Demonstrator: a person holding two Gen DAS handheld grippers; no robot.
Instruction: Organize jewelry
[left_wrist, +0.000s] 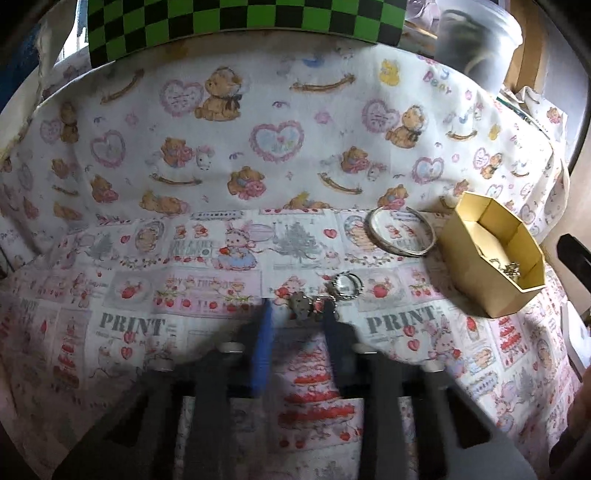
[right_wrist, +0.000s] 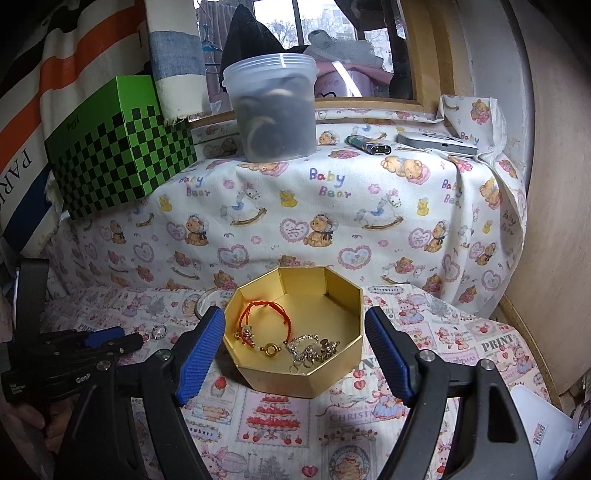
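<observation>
Left wrist view: left tool (left_wrist: 297, 308) low over the printed cotton cloth (left_wrist: 147, 325) on the tabletop, blue ribbed pads part-spread, motion-blurred. Between the tips lies a small grey bear-shaped charm (left_wrist: 300, 303) linked to a round silver ring cluster (left_wrist: 348, 284) toward 1 o'clock. Pads flank the charm; cannot tell whether they touch it — nothing gripped. A thin silver bangle (left_wrist: 400, 230), open-ended hoop, lies flat further toward 1 o'clock, just beside the octagonal cardboard box (left_wrist: 480, 291), which sits at 2 o'clock — matte gold-tan card, straight folded walls.

Right wrist view: right tool (right_wrist: 294, 352) spread wide, holding nothing, its textured blue pads either side of the box (right_wrist: 295, 380), not touching it. Inside on the gold floor: a red braided cord bracelet (right_wrist: 271, 314) looped at 9 o'clock, a gold round-clasp piece (right_wrist: 271, 348) at centre front, and a tangle of silver chain (right_wrist: 314, 349) toward 5 o'clock. Left tool (right_wrist: 110, 341) visible at 9 o'clock, beside the ring cluster (right_wrist: 159, 332).

Behind, on a raised ledge draped in bear-print cloth (right_wrist: 332, 221): a frosted plastic tub (right_wrist: 275, 110) of dark contents at 12 o'clock, a green-and-black checkered box (right_wrist: 118, 155) at 10 o'clock.
</observation>
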